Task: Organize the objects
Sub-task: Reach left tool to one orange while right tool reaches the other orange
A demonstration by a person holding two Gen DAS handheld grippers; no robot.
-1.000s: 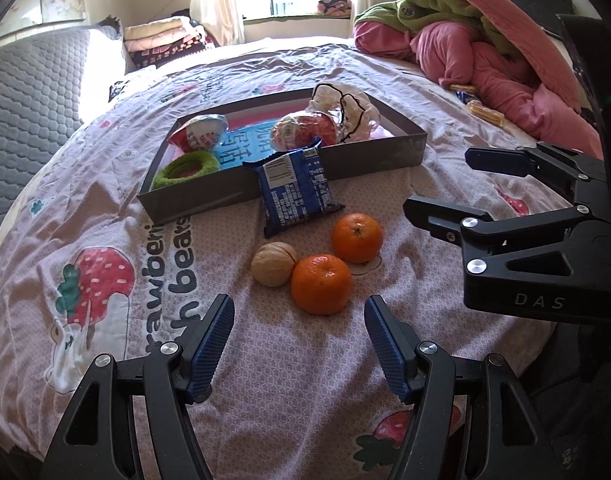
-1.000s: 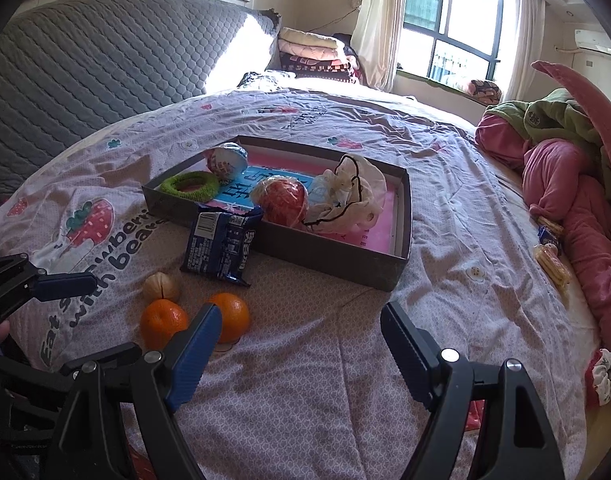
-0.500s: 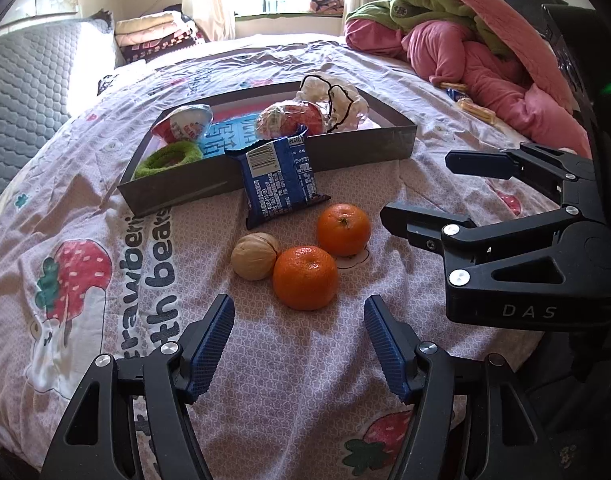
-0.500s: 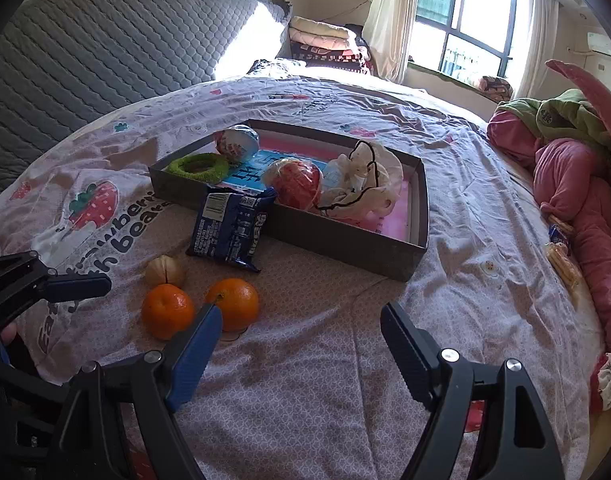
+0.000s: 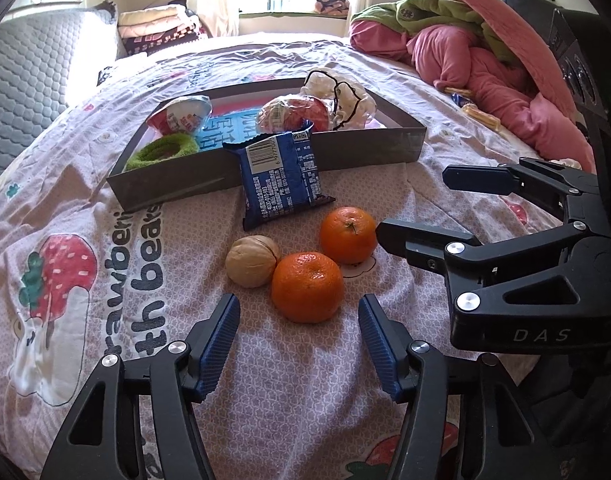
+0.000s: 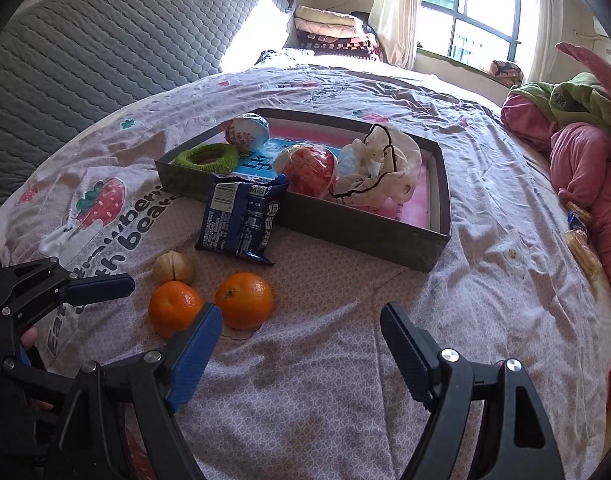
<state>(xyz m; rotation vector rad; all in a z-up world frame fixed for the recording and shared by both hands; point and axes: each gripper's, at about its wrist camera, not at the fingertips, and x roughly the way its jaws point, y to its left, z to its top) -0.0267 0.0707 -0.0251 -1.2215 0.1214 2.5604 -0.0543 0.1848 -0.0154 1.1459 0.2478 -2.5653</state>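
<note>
Two oranges lie on the bedsheet: a near one (image 5: 306, 287) (image 6: 174, 308) and a far one (image 5: 348, 234) (image 6: 244, 299). A walnut (image 5: 251, 261) (image 6: 173, 267) lies beside them. A blue snack packet (image 5: 281, 176) (image 6: 241, 218) leans on the grey tray (image 5: 369, 152) (image 6: 365, 232). The tray holds a green ring (image 5: 161, 154), a capsule toy (image 5: 181, 118), a red ball (image 5: 293, 114) and a white bag (image 5: 341, 100). My left gripper (image 5: 299, 344) is open just short of the near orange. My right gripper (image 6: 295, 344) (image 5: 417, 208) is open beside the far orange.
Pink and green bedding (image 5: 485, 52) is piled at the right. A grey quilted headboard (image 6: 105, 52) stands at the left. Folded blankets (image 5: 157, 28) lie by the window. Small snack packets (image 6: 581, 240) lie near the pink bedding.
Both grippers have moved forward and down toward the oranges, which now look larger and closer. Both stay open. Nothing on the bed has moved.
</note>
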